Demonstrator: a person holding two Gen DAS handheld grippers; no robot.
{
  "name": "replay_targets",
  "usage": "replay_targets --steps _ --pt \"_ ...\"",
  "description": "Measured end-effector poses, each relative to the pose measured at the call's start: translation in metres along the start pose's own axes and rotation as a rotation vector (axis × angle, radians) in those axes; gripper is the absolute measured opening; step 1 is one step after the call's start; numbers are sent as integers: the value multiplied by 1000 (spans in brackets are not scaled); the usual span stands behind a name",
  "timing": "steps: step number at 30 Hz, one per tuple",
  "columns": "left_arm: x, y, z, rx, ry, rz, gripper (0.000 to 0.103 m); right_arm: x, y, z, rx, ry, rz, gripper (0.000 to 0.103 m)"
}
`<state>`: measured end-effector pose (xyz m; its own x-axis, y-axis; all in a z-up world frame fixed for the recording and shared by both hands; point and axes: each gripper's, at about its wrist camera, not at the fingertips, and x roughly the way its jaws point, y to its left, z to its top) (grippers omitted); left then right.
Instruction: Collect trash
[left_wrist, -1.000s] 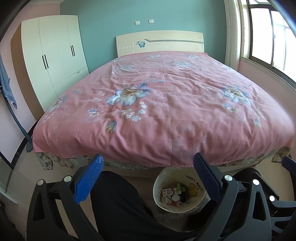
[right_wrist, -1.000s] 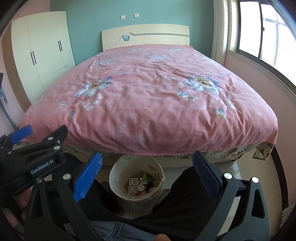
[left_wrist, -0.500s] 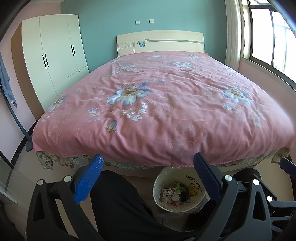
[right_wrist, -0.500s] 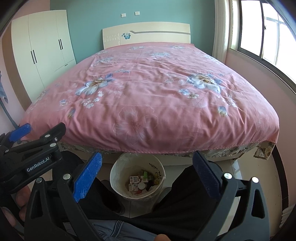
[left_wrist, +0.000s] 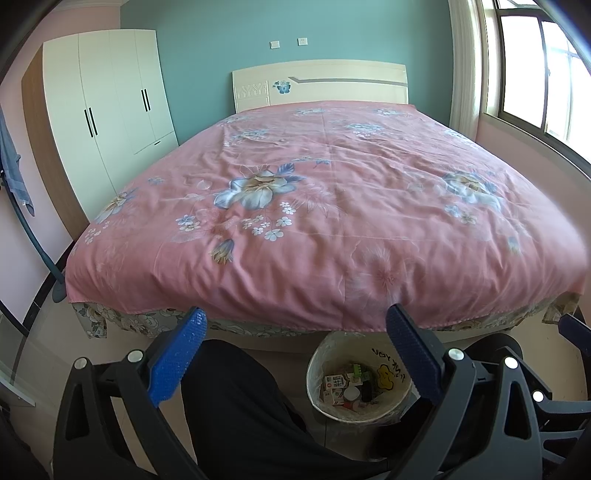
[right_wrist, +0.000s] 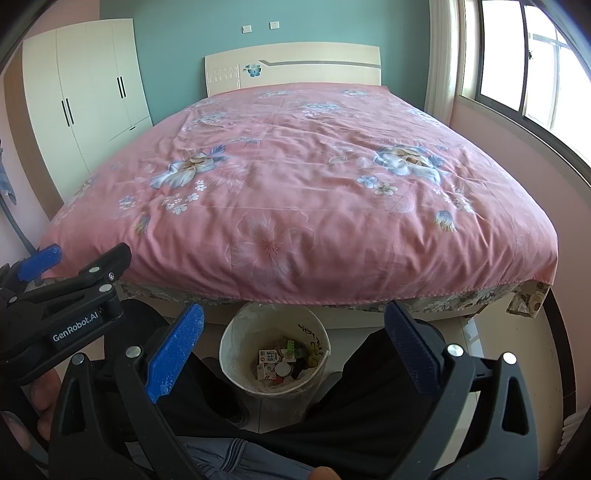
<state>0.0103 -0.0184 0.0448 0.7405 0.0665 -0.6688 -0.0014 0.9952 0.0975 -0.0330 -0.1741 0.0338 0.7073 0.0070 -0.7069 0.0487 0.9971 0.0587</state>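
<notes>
Fingers of both grippers stand spread wide with nothing between the blue pads: left gripper (left_wrist: 295, 343) and right gripper (right_wrist: 293, 338) are both released and empty, held level above the person's lap, side by side and near each other. Largest item in view is the bed (right_wrist: 295, 192), its pink floral quilt (left_wrist: 332, 206) spread flat across it; no litter can be made out on the quilt in either view. White wardrobe (left_wrist: 107, 107) stands beside the bed on the left, window (right_wrist: 535, 66) on the right. Floor strip at the foot of the bed shows no loose items that I can tell. The bin (right_wrist: 274, 360) sits on the floor, just in front of the bed's foot edge and between the person's dark-trousered legs (left_wrist: 243, 406). It already holds the trash (right_wrist: 280, 363): small cartons, a round white lid, a green scrap, dark bits, all lying low inside. Judgement: collection looks essentially complete, with no piece left outside the bin in view. To do this step well, sweep both cameras slowly over the bedside floor and the bed's far corners, which the fisheye edges blur, before calling it done. Keep the jaws apart and the grippers clear of the bin rim, since a knock could tip it.
</notes>
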Motion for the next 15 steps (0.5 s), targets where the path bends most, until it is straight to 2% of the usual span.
replay_targets --steps 15 --pt "-4 1 0 1 -27 5 99 1 1 0 2 2 -1 96"
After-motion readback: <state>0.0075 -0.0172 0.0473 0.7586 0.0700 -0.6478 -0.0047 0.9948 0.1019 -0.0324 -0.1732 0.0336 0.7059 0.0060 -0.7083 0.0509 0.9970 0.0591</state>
